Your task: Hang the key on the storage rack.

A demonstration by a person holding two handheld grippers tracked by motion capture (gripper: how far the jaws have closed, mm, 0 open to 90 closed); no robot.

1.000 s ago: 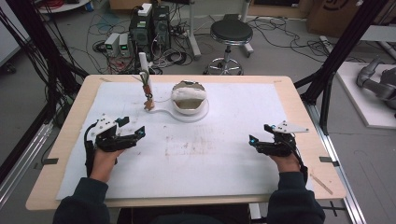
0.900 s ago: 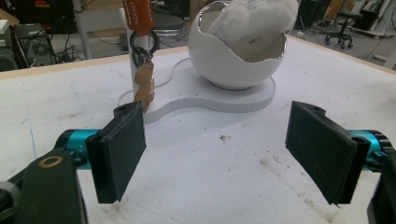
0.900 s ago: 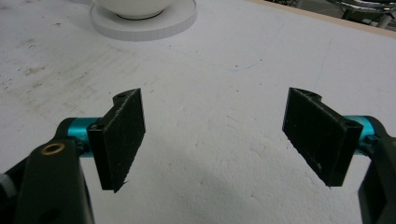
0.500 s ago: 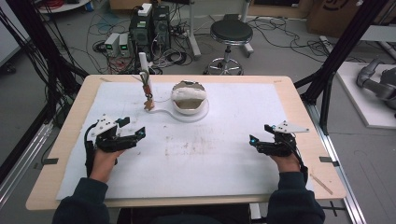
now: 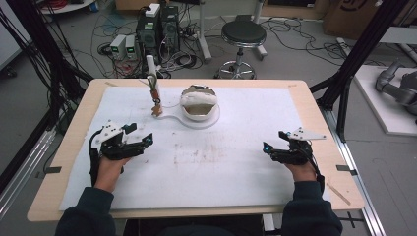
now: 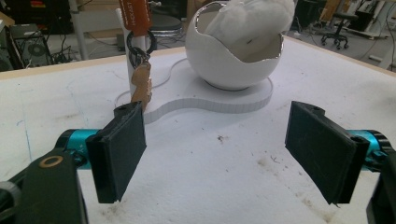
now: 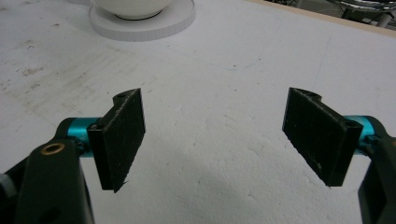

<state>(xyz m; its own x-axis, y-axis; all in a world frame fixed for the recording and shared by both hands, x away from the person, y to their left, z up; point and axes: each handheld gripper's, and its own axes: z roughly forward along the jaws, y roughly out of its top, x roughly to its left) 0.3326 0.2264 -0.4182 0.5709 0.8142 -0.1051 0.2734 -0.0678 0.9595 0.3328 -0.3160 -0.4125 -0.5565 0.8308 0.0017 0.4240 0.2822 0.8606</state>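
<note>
You have two claws, the left claw [image 5: 142, 142] and the right claw [image 5: 269, 148], one table [image 5: 314, 105], one white bowl [image 5: 199, 104], one white stand [image 5: 172, 118], one key ring [image 5: 156, 105], one white post [image 5: 151, 66]

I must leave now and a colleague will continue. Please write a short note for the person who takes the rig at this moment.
Left hand-held gripper: open, holds nothing, low over the white sheet, facing the post.
Right hand-held gripper: open, holds nothing, near the table's right side.
Things: a keyring with a brown tag hangs on the white post; beside it the white bowl with white stuffing sits on the same white base.
Done: nothing grasped yet.
Left: probably the left gripper reaches for the keyring.
</note>
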